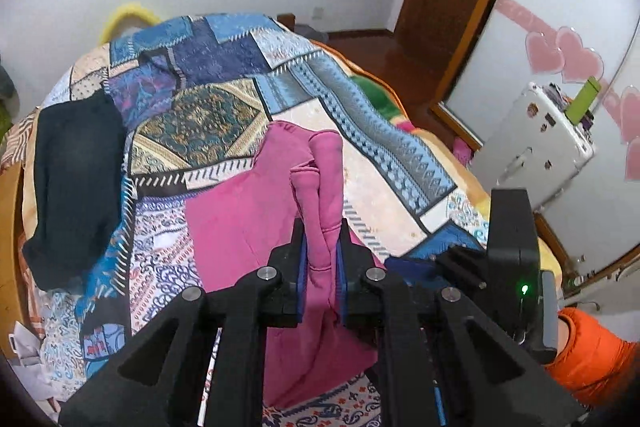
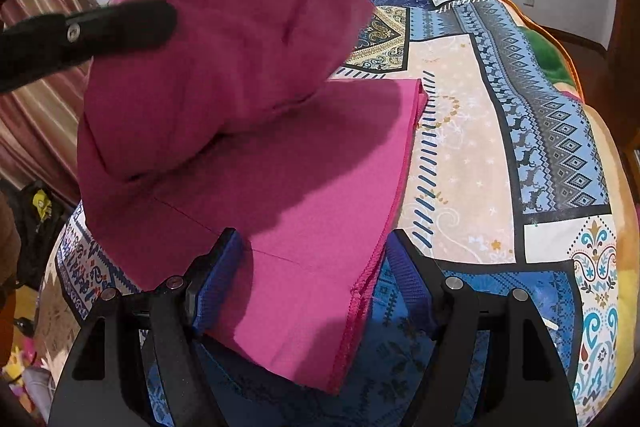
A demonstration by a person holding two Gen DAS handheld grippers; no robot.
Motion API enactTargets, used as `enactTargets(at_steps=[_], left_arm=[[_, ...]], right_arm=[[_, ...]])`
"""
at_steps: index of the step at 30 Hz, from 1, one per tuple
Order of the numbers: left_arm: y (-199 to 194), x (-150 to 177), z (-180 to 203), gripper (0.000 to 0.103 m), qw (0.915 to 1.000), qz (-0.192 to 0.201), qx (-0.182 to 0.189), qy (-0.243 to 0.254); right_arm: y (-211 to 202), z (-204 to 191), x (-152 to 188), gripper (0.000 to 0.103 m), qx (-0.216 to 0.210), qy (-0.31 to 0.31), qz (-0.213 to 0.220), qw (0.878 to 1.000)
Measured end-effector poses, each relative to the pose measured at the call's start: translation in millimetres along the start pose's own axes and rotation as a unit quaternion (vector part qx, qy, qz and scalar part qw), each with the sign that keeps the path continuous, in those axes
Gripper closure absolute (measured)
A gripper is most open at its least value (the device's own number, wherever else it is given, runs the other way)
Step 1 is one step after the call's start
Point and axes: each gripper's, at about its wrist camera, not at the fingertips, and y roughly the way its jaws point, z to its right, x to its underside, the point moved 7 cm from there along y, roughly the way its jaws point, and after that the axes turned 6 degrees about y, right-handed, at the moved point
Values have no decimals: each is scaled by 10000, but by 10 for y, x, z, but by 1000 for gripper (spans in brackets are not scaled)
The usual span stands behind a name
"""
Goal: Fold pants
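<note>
The pink pants (image 1: pixel 248 227) lie on the patchwork bedspread (image 1: pixel 208 115). My left gripper (image 1: pixel 321 235) is shut on a bunched fold of the pants and holds it lifted above the bed. In the right wrist view the lifted part (image 2: pixel 224 39) hangs over the flat lower part of the pants (image 2: pixel 304 195), with the left gripper's finger (image 2: pixel 120 23) seen at the upper left. My right gripper (image 2: pixel 314 251) is open, its jaws on either side of the flat pants' near edge, low over the bedspread (image 2: pixel 472 147).
A dark garment (image 1: pixel 76 183) lies on the bed's left side. A white suitcase (image 1: pixel 536 143) stands to the right of the bed by the wardrobe door with pink hearts (image 1: pixel 568 55). A striped curtain (image 2: pixel 36 99) hangs at the left.
</note>
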Motion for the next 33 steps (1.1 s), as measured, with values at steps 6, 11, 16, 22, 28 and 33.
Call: enactTargets(at_steps=[6,11,16,22,28,33], left_arm=[[-129,25,-1,63,9998,41,210,-19],[-215,-47,-277,45,9993,209,-317,13],[-63,-129,-698,28,9968,81,-792,-10],[375,-203,-1115,24,9946,-390,-963,-12],[981,-267,-1364,22,9903,-948,-1019,-33],[1509,-221,-1463,21,9825,-1535,-1052,57]], right_arm=[[-2,9,2,32,8,11,1,10000],[-12,67,13,32,11,99,-31,9999],[-77,112,43,32,72,74,-54,9999],[-247,292,81,31,194,276,26,9994],[-433,545,52,31,476,561,193,9971],[-528,700,18,31,621,805,329,9943]])
